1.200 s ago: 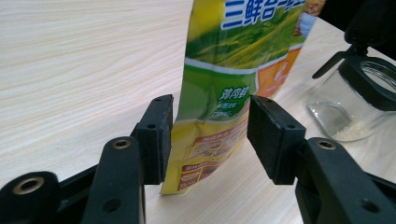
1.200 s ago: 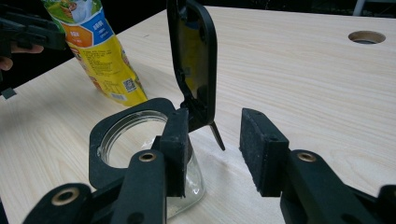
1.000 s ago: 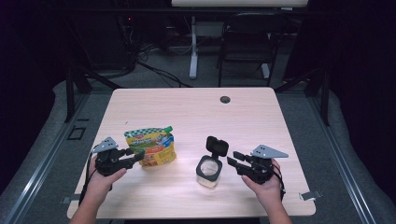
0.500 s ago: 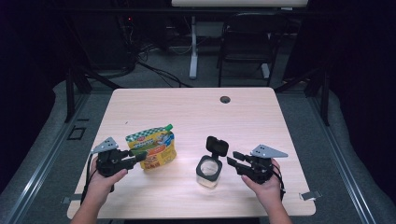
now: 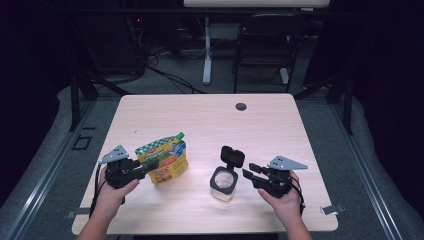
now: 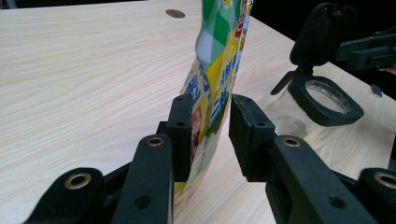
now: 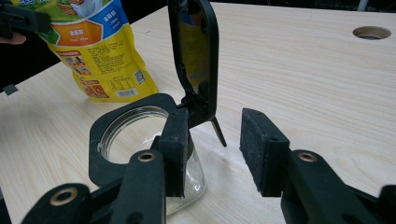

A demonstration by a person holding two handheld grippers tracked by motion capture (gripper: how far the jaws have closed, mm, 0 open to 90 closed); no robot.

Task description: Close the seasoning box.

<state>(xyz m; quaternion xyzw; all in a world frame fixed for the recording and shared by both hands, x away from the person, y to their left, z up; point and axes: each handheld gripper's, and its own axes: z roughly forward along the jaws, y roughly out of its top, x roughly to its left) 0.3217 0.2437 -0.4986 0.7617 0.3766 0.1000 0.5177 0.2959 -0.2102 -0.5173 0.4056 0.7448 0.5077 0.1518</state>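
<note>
A yellow and green snack pouch (image 5: 162, 162) stands upright left of the table's middle. My left gripper (image 5: 145, 167) reaches in from its left. In the left gripper view its jaws have just been closing and their pads (image 6: 183, 126) now meet both faces of the pouch (image 6: 219, 46). A clear glass jar (image 5: 222, 182) with a black collar stands right of the pouch, its black flip lid (image 5: 232, 156) up. My right gripper (image 5: 250, 172) sits at the jar's right side, open. In the right gripper view (image 7: 212, 140) the lid's hinge lies between its jaws, untouched.
The light wooden table (image 5: 280, 130) has a round cable hole (image 5: 241, 106) near its far edge. A dark chair (image 5: 260, 45) and a white stand leg (image 5: 206, 60) are on the floor beyond. A person's hands hold both grippers at the near edge.
The left gripper's jaws have drawn in around the pouch's edge. The pouch, the jar and the right gripper stay where they were.
</note>
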